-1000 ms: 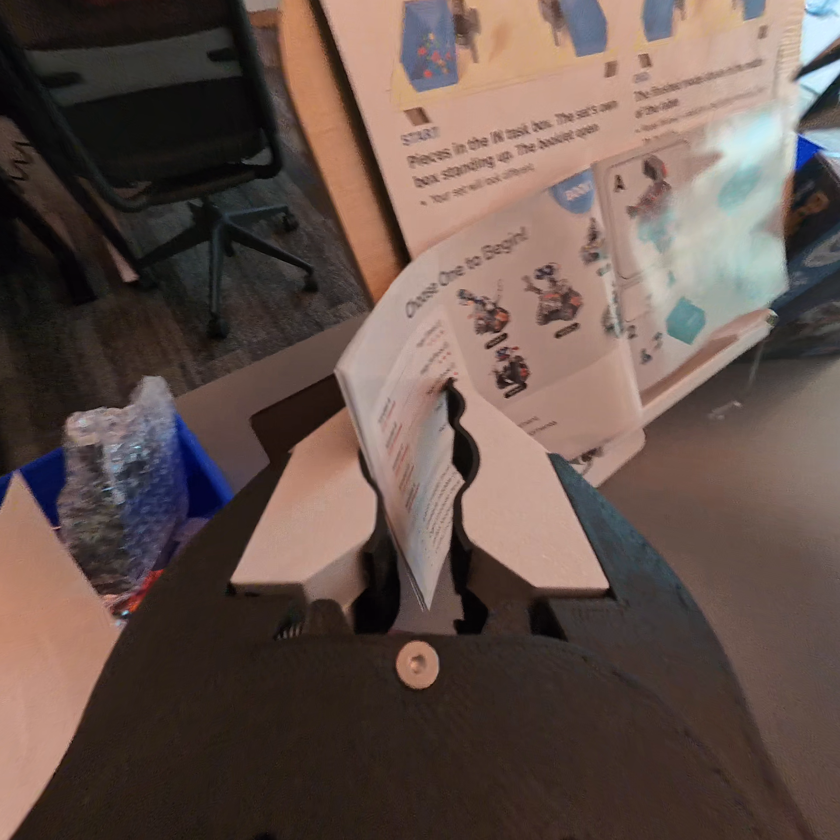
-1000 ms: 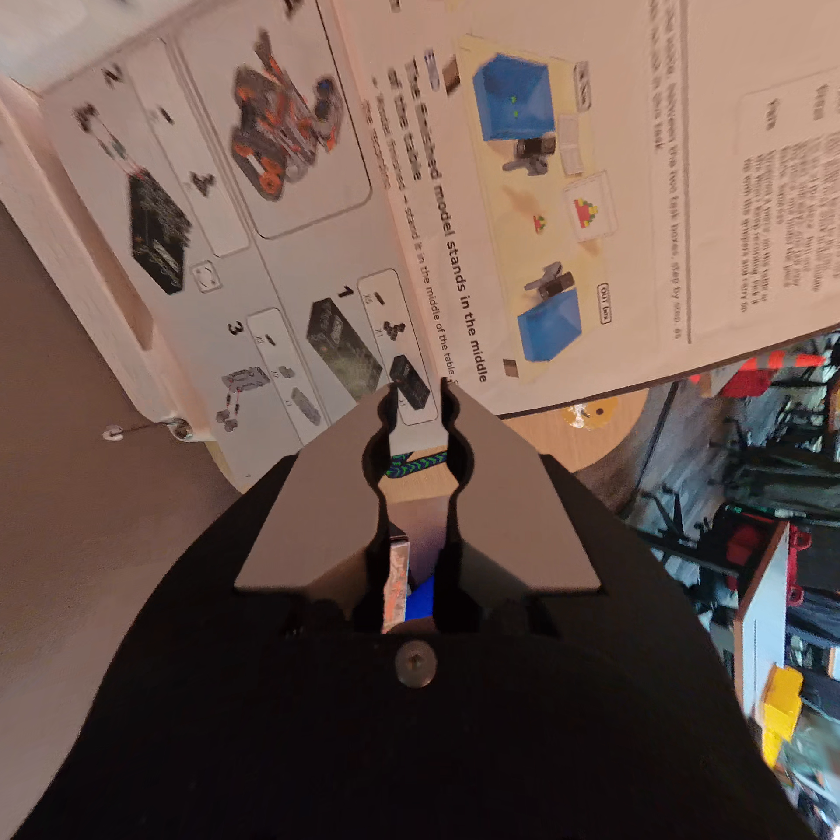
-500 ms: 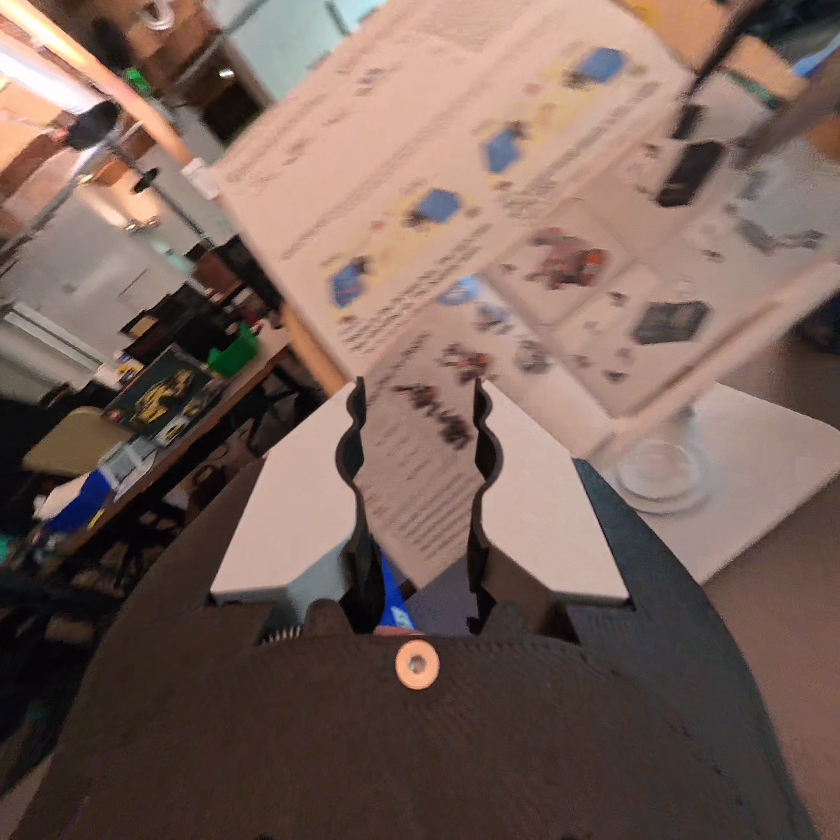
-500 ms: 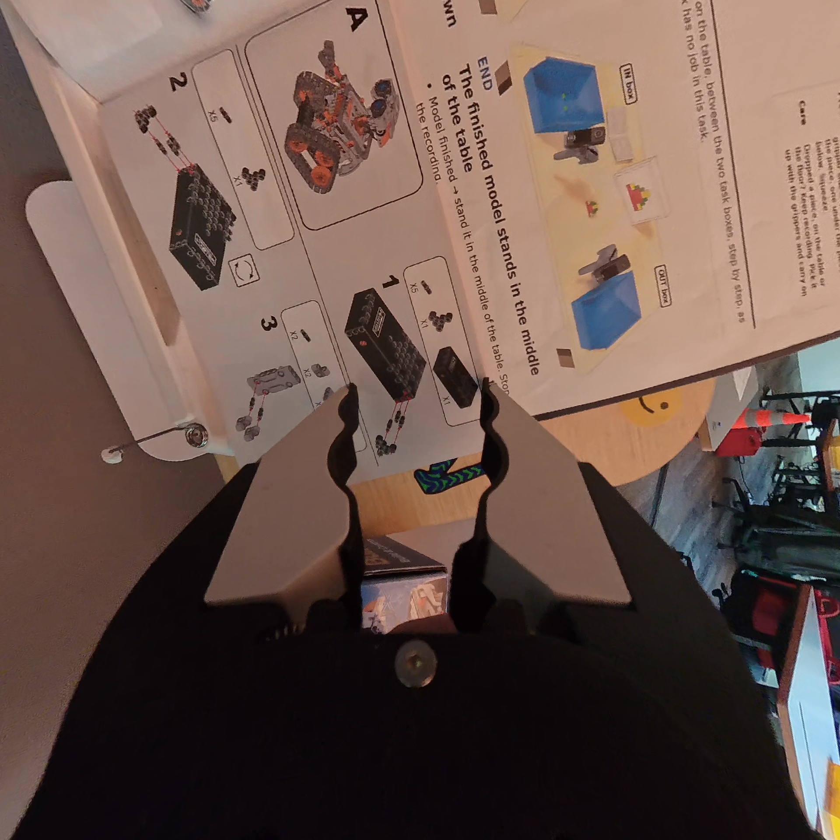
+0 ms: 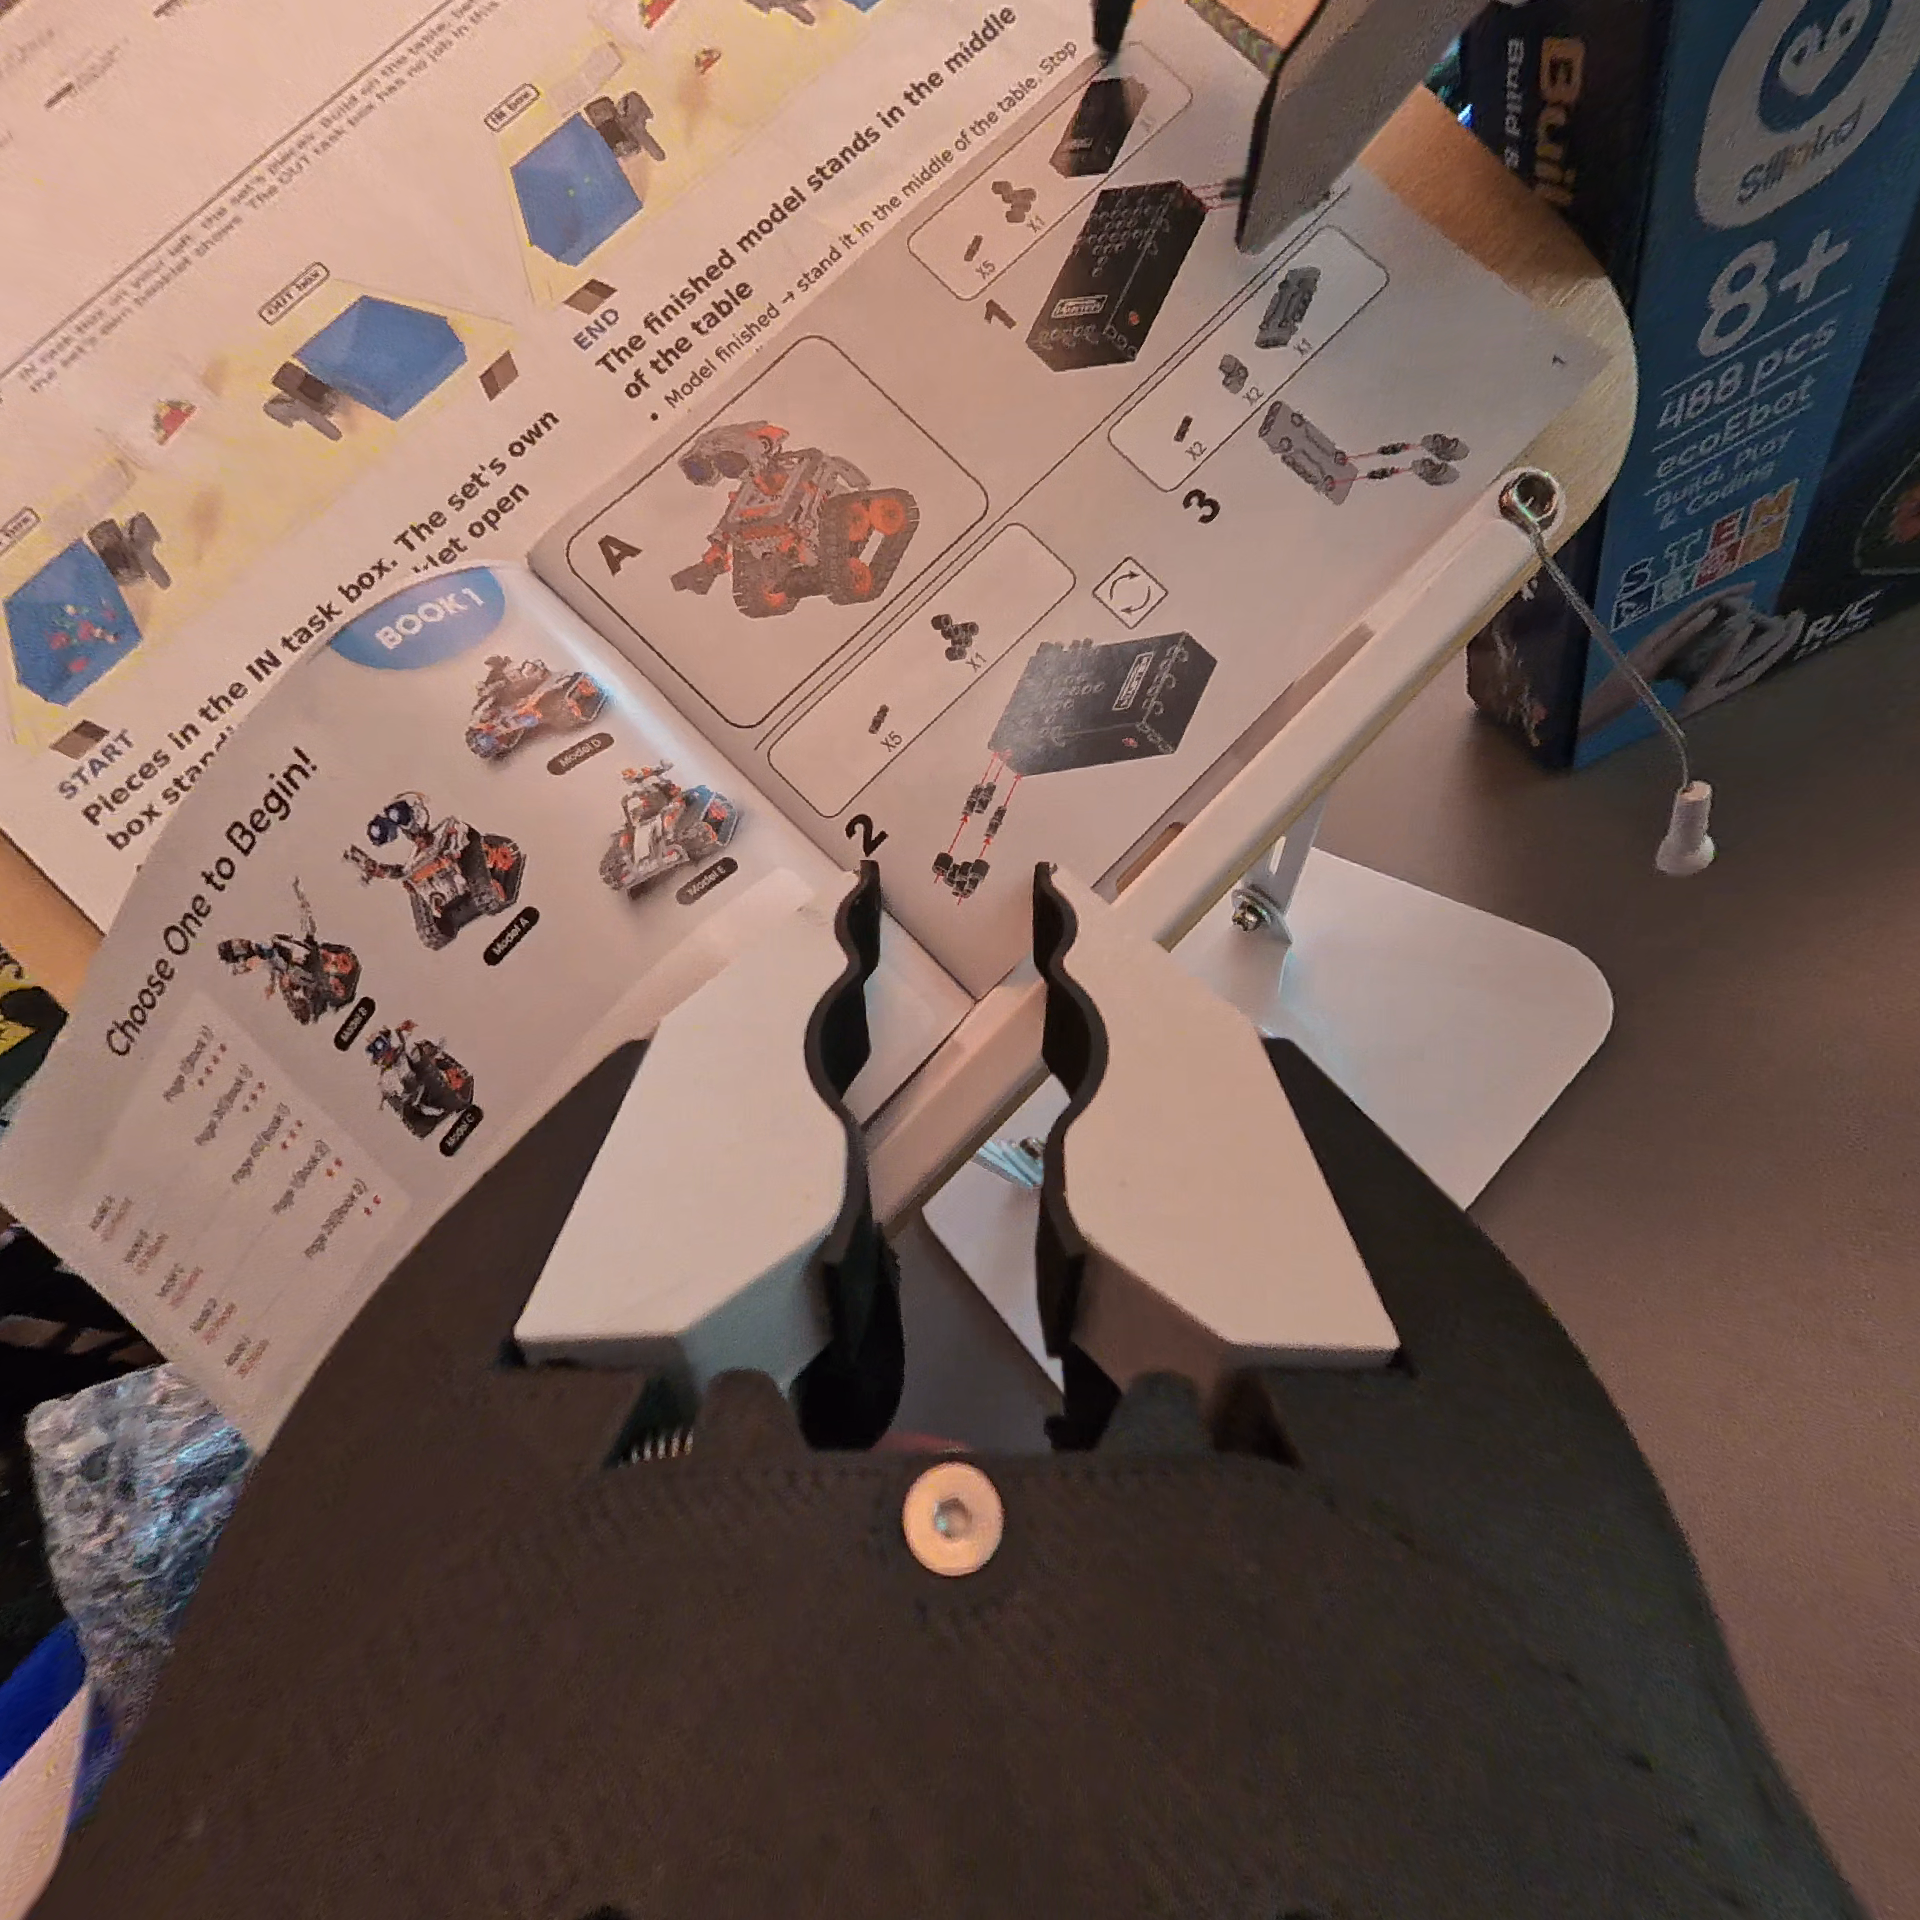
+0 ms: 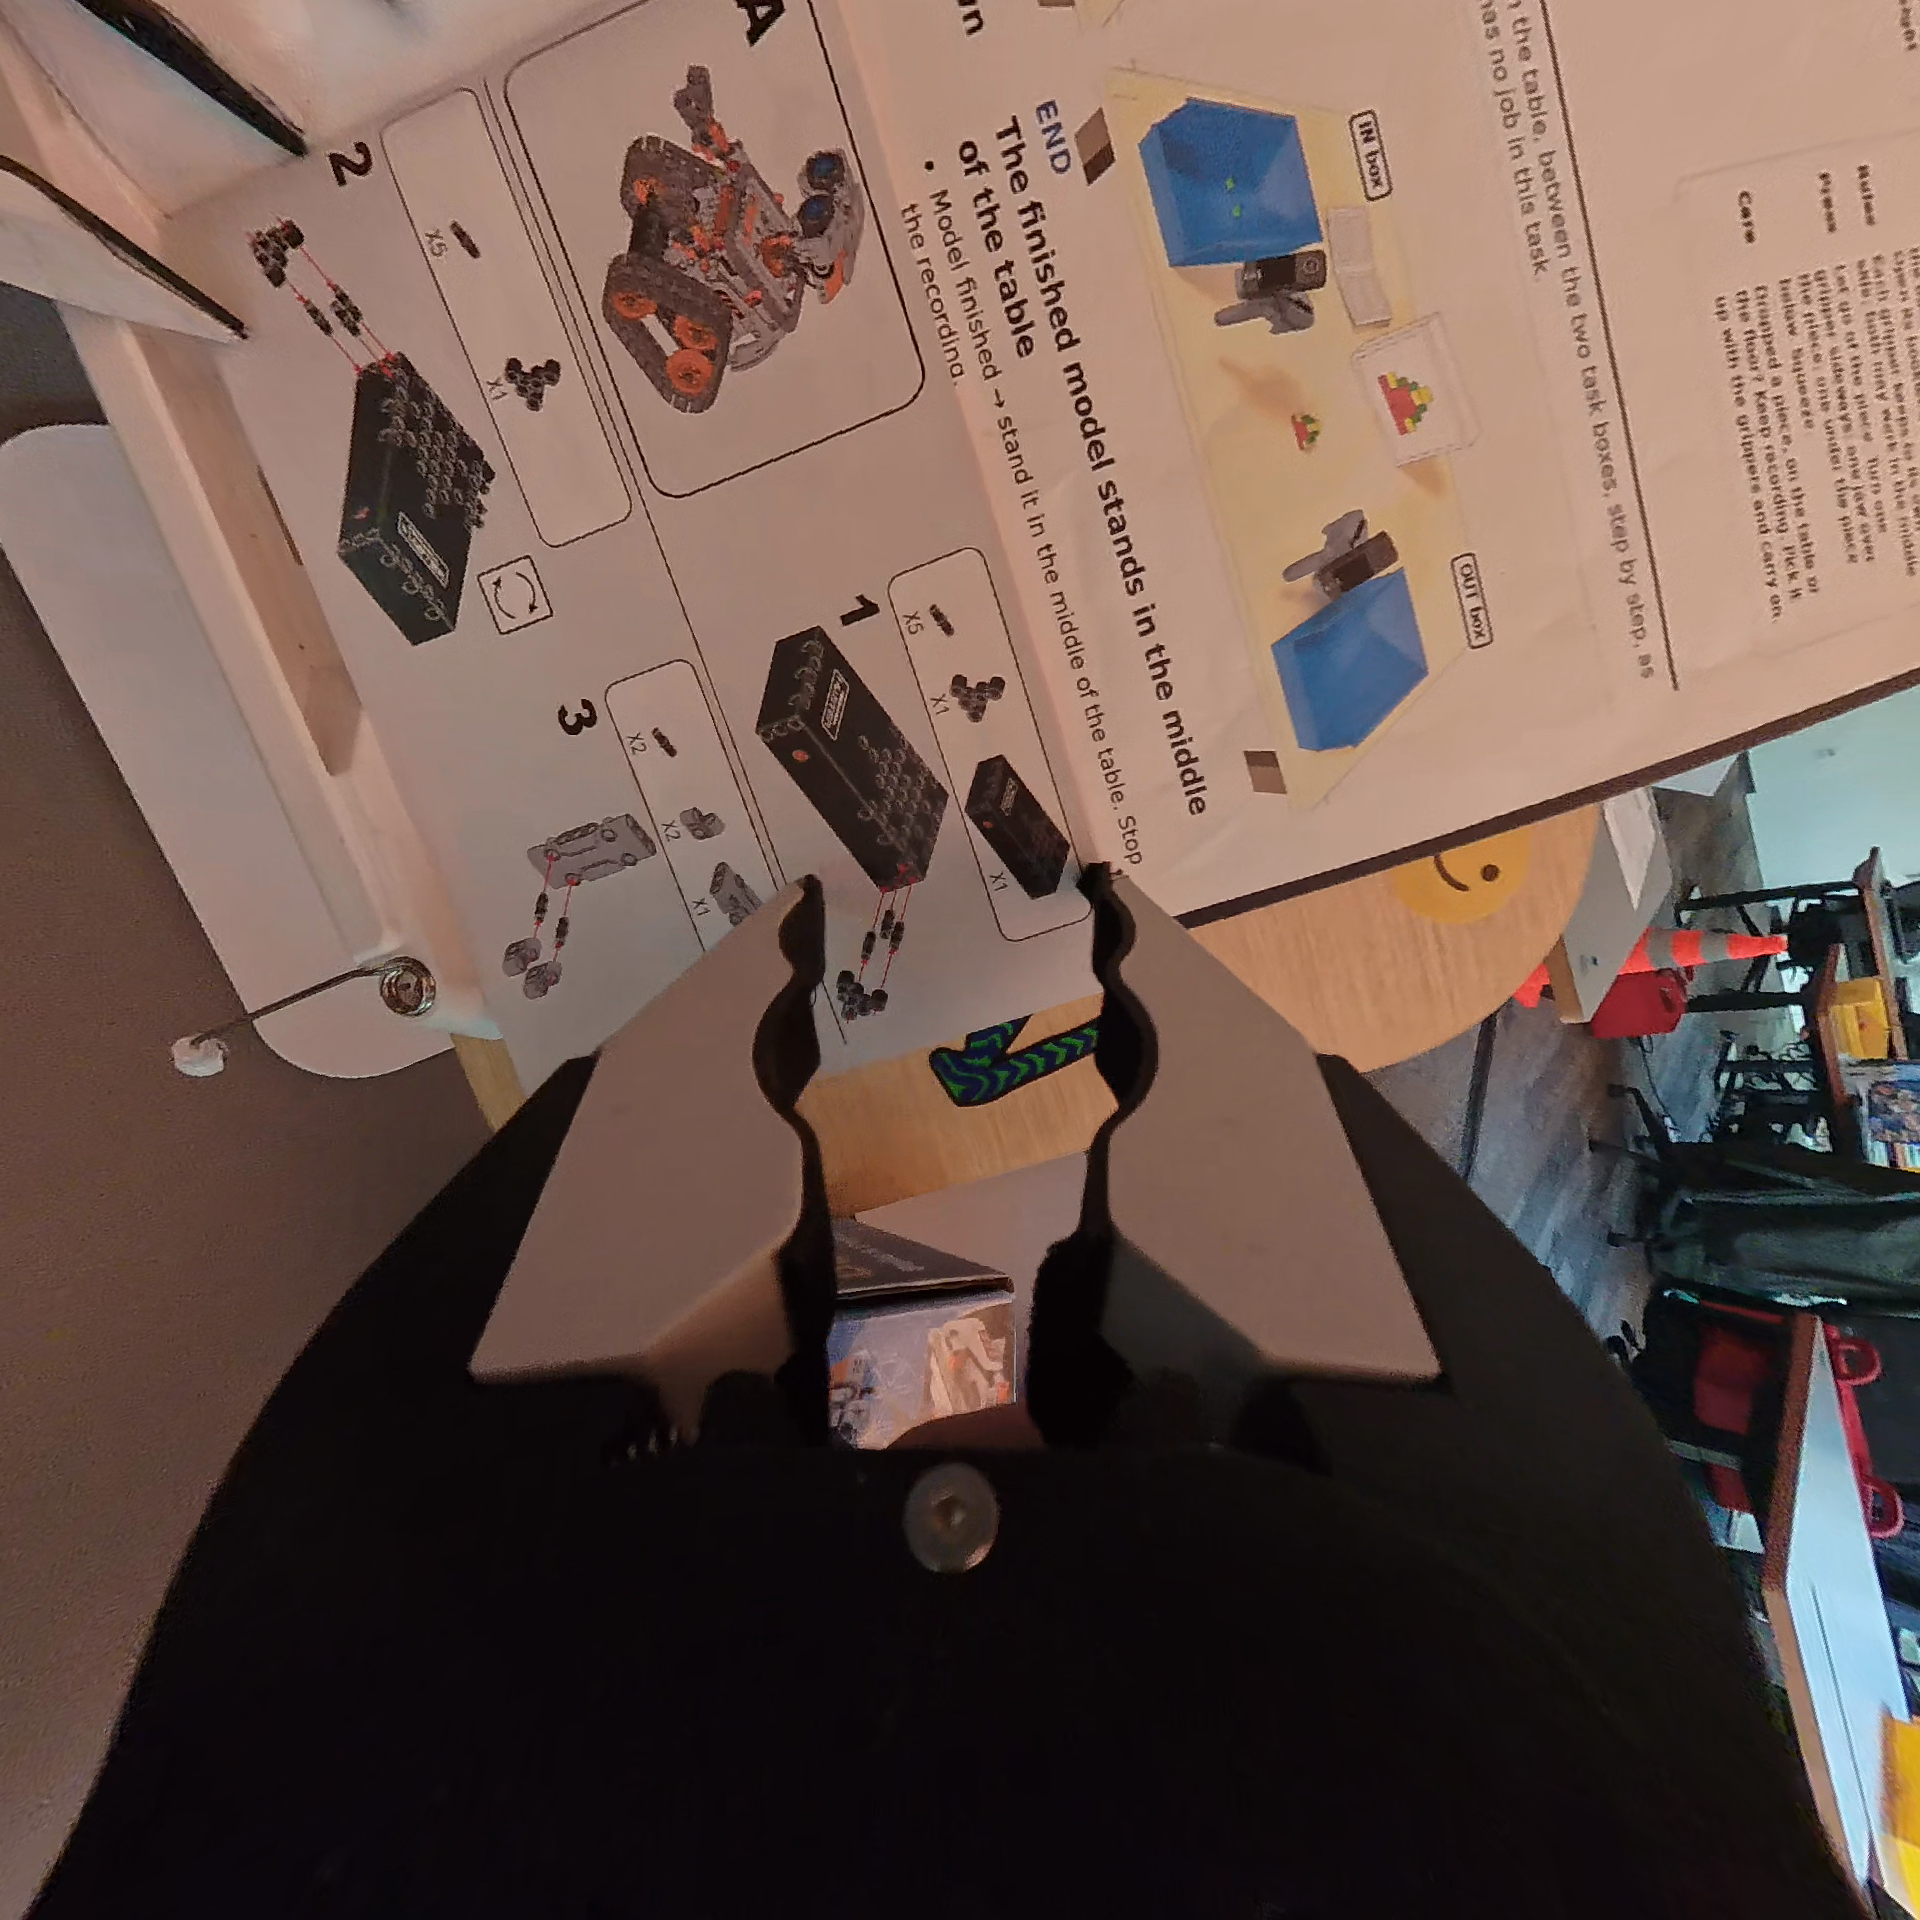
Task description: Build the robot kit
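Observation:
An open instruction booklet (image 5: 914, 582) leans on a white metal stand (image 5: 1455, 1039). Its left page (image 5: 312, 935) curls up off the stand. My left gripper (image 5: 951, 883) is open and empty, its tips just in front of the booklet's lower edge and the stand's ledge. My right gripper (image 6: 951, 883) is open and empty, its tips over the far edge of the booklet's step page (image 6: 623, 520). One right finger shows at the top of the left wrist view (image 5: 1320, 104). Left fingers (image 6: 114, 281) show at the upper left of the right wrist view.
A large printed sheet (image 5: 312, 260) on a wooden board (image 6: 1351, 966) stands behind the booklet. A blue toy box (image 5: 1745, 364) stands to the right of the stand. A wire page clip (image 5: 1621, 665) hangs from the ledge. Bubble wrap (image 5: 114, 1507) lies at lower left.
My left gripper let go of the booklet's left page, opened, and swung to face the stand. My right gripper's jaws opened wider. The booklet now lies open on the stand.

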`<state>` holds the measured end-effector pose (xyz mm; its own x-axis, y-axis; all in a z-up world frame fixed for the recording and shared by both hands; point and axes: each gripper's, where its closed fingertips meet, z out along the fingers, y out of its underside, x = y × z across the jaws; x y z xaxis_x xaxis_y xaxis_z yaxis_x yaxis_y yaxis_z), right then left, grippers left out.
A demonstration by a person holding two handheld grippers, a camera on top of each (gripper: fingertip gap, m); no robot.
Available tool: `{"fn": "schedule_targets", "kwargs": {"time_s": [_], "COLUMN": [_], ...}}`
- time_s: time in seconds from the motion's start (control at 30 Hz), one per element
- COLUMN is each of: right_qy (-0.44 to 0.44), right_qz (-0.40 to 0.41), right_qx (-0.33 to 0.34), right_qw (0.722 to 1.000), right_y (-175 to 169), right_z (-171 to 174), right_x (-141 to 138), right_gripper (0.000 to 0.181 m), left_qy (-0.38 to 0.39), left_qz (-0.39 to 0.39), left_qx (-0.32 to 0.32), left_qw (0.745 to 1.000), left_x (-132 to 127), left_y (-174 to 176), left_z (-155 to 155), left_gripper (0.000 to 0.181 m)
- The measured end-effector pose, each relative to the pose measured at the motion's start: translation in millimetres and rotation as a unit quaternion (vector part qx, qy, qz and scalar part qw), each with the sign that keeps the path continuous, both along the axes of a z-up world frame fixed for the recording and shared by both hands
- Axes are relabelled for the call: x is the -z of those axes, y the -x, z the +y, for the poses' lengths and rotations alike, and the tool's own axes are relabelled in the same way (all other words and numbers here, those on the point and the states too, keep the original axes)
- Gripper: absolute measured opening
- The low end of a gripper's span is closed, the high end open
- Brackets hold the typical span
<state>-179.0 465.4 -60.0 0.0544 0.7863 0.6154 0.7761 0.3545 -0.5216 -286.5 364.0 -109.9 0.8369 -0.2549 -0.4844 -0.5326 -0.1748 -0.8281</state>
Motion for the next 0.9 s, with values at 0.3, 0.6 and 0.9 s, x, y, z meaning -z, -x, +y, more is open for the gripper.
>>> {"fn": "schedule_targets", "kwargs": {"time_s": [0.3, 0.6, 0.9], "right_qy": [-0.033, 0.014, -0.026], "right_qz": [0.017, 0.047, 0.041], "right_qx": [-0.001, 0.012, 0.027], "right_qw": [0.999, 0.999, 0.998], "right_y": [-1.2, -6.0, -7.7], "right_z": [-0.7, 5.4, 10.3], "right_x": [3.1, -1.1, -4.4], "right_gripper": [0.026, 0.050, 0.036], "left_qy": [-0.007, -0.003, -0.005], "left_qz": [-0.020, -0.018, -0.010], "left_qx": [0.006, 0.009, 0.009], "left_qw": [1.000, 1.000, 1.000], "left_x": [0.1, 0.3, 0.0], "left_y": [-1.3, -3.0, -4.3], "left_z": [0.0, -1.5, -1.1], "left_gripper": [0.028, 0.030, 0.030]}}
